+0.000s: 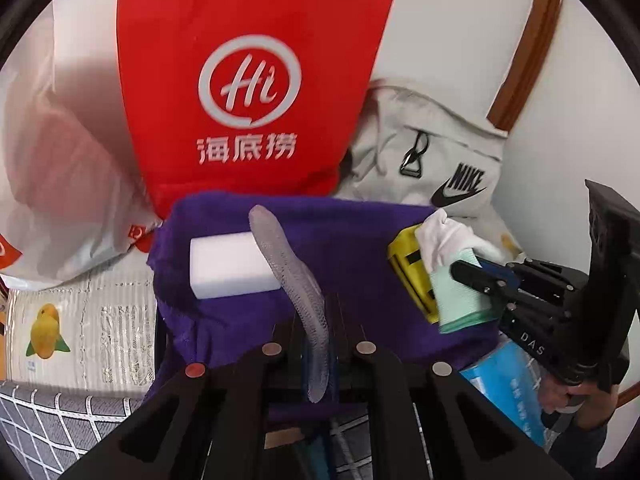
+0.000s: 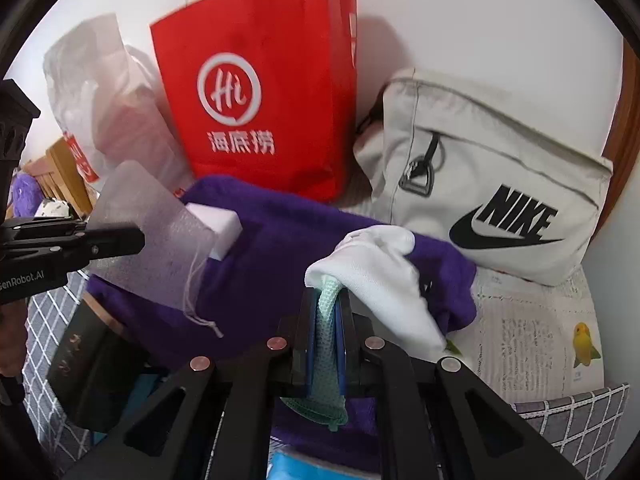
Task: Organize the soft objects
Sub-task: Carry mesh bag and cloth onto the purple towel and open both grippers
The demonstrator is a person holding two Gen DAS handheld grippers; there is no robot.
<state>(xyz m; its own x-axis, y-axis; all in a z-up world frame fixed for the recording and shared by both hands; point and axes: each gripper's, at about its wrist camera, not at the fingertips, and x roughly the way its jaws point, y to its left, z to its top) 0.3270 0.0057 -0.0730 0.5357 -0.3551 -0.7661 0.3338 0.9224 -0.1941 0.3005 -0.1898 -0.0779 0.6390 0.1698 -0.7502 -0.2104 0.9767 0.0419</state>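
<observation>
A purple towel (image 1: 352,248) (image 2: 280,248) lies spread in front of me with a white sponge block (image 1: 228,268) (image 2: 224,224) on its left part. My left gripper (image 1: 316,320) (image 2: 136,242) is shut on a translucent mesh drawstring pouch (image 1: 280,256) (image 2: 160,232), which hangs over the sponge. My right gripper (image 2: 329,300) (image 1: 460,272) is shut on the mint-green cuff of a white sock or glove (image 2: 380,264) (image 1: 452,248). The white part droops onto the towel's right side.
A red paper bag (image 1: 248,80) (image 2: 260,92) and a grey Nike bag (image 1: 440,152) (image 2: 500,184) stand against the wall behind the towel. A translucent plastic bag (image 1: 60,160) sits at left. A yellow object (image 1: 408,268) and a blue packet (image 1: 508,380) lie near the right gripper.
</observation>
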